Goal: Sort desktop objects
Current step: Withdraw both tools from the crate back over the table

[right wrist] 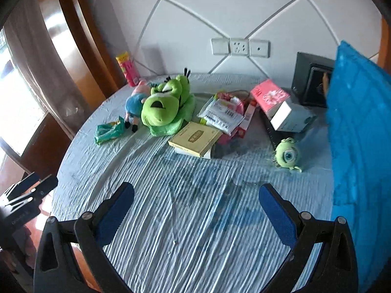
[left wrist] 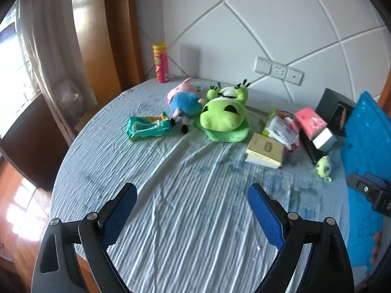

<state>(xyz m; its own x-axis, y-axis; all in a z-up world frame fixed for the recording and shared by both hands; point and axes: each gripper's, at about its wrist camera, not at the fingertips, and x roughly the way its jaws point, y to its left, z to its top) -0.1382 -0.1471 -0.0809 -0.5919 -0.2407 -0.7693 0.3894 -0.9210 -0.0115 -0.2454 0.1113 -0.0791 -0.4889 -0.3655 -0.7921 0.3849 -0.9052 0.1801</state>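
A round table with a blue striped cloth (left wrist: 185, 207) (right wrist: 195, 195) holds the objects at its far side. From left: a green wipes pack (left wrist: 147, 128) (right wrist: 107, 130), a pink-and-blue pig plush (left wrist: 184, 101) (right wrist: 134, 102), a big green plush (left wrist: 223, 117) (right wrist: 163, 111), a yellow box (left wrist: 265, 150) (right wrist: 195, 139), plastic packets (left wrist: 282, 128) (right wrist: 223, 114), a pink-and-white tissue box (left wrist: 314, 125) (right wrist: 276, 103) and a small one-eyed green plush (left wrist: 323, 167) (right wrist: 287, 155). My left gripper (left wrist: 193, 214) and right gripper (right wrist: 195, 212) are open and empty above the near cloth.
A red snack can (left wrist: 161, 63) (right wrist: 127, 68) stands at the far left edge by the wall. A dark box (left wrist: 336, 112) (right wrist: 310, 83) stands at the far right. A blue crate (left wrist: 366, 161) (right wrist: 359, 127) rises along the right side. A wooden frame and curtain are at left.
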